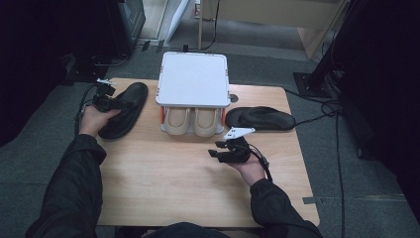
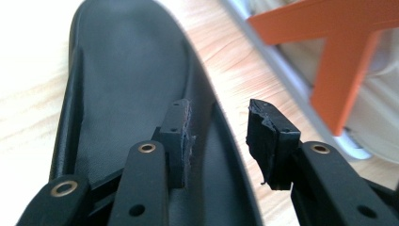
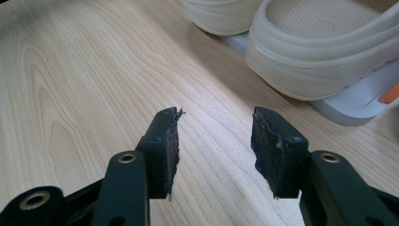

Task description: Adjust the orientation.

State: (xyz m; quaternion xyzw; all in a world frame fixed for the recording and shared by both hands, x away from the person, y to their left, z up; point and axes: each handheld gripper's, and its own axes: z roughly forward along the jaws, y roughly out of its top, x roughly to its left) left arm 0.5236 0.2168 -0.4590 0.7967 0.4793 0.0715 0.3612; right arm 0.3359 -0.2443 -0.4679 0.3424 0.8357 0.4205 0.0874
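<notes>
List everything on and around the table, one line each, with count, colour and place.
black slipper at the left: one, black, on the table's left part, under the left gripper
black slipper at the right: one, black, lying on the table right of the rack
cream slippers: two, cream, side by side on the rack's lower shelf
shoe rack: one, white top with orange side struts, at the table's far middle
table: one, light wood
left gripper: one, black, jaws open over the left slipper's edge, pads not pressing on it
right gripper: one, black, jaws open over bare wood in front of the cream slippers
sleeves: two, dark, entering from the bottom
</notes>
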